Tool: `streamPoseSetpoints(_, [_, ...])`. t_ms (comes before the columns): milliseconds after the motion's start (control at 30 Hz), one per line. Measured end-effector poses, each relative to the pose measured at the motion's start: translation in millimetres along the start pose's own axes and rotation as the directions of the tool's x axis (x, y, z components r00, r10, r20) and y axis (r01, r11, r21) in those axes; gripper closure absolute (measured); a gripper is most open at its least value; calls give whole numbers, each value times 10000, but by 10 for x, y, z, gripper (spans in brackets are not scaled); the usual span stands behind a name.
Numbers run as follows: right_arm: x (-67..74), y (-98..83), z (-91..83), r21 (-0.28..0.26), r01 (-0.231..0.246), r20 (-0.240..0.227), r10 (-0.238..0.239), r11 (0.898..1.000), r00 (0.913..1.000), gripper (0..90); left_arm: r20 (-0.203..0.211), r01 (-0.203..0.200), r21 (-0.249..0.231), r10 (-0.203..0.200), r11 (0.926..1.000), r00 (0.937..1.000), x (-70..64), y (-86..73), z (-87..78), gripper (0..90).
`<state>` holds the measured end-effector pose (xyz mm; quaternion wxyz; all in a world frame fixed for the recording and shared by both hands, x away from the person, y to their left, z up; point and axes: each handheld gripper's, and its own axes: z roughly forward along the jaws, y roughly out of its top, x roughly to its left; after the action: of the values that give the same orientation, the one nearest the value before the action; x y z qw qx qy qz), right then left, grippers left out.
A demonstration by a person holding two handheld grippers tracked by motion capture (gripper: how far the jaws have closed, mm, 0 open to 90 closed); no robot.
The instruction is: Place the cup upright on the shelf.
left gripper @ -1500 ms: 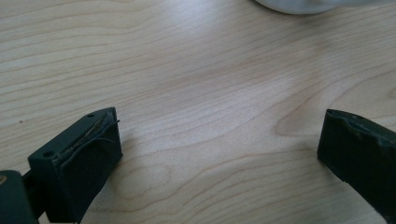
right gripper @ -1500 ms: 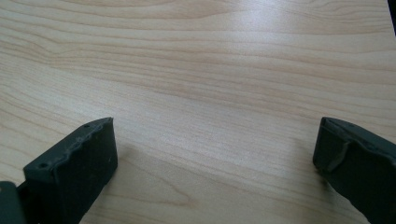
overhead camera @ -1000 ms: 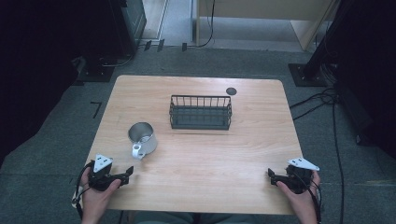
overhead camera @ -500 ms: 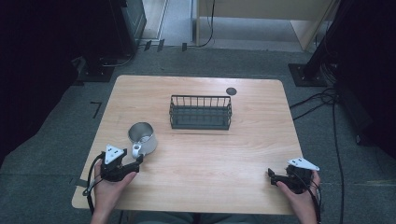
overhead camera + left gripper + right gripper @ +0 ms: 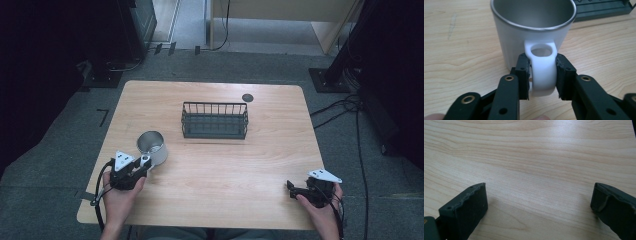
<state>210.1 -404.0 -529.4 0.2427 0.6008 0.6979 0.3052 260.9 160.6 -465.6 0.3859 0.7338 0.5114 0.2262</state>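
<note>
One mug (image 5: 534, 32), white outside with a steel rim and lining, stands upright near the table's (image 5: 225, 200) front left, well short of the wire basket (image 5: 215, 120). The left gripper (image 5: 542, 77) has just been closing on the mug's white handle (image 5: 541, 72), and both pads (image 5: 562, 75) now press its sides. The mug looks stiff and fairly light, but a smooth handle could pivot between the pads once lifted, so I judge a grip near the body safest. The right gripper (image 5: 536, 202) rests over bare wood at the front right, jaws wide apart, holding nothing. The mug's base and far side are hidden, and its rim is cut off at the top of the left gripper view.
</note>
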Motion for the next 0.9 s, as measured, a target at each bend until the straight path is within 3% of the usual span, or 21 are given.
streamPoseSetpoints(133, [0, 0, 0, 2, -1, 1, 1, 10000, 10000, 4, -91, 221, -75, -221, 9997, 9997, 55, -25, -16, 681])
streamPoseSetpoints(200, [0, 0, 0, 1, -2, 3, 2, 10000, 10000, 4, -444, 390, -125, -395, 9992, 9982, 104, -45, -32, 643])
streamPoseSetpoints(400, [0, 0, 0, 0, -2, 2, 2, 10000, 10000, 4, -1188, 606, -352, -644, 9975, 9908, 235, -70, -61, 649])
streamPoseSetpoints(500, [0, 0, 0, 1, -1, 3, 1, 10000, 10000, 4, -1286, 560, -377, -604, 9977, 9899, 275, -63, -52, 656])
streamPoseSetpoints(700, [0, 0, 0, 2, 2, 2, -2, 10000, 10000, 4, -1469, 904, -474, -965, 9948, 9844, 330, -41, -12, 665])
streamPoseSetpoints(900, [1, 0, 0, -2, -1, 0, 1, 10000, 10000, 5, -1849, 939, -187, -957, 9954, 9781, 345, -35, 56, 653])
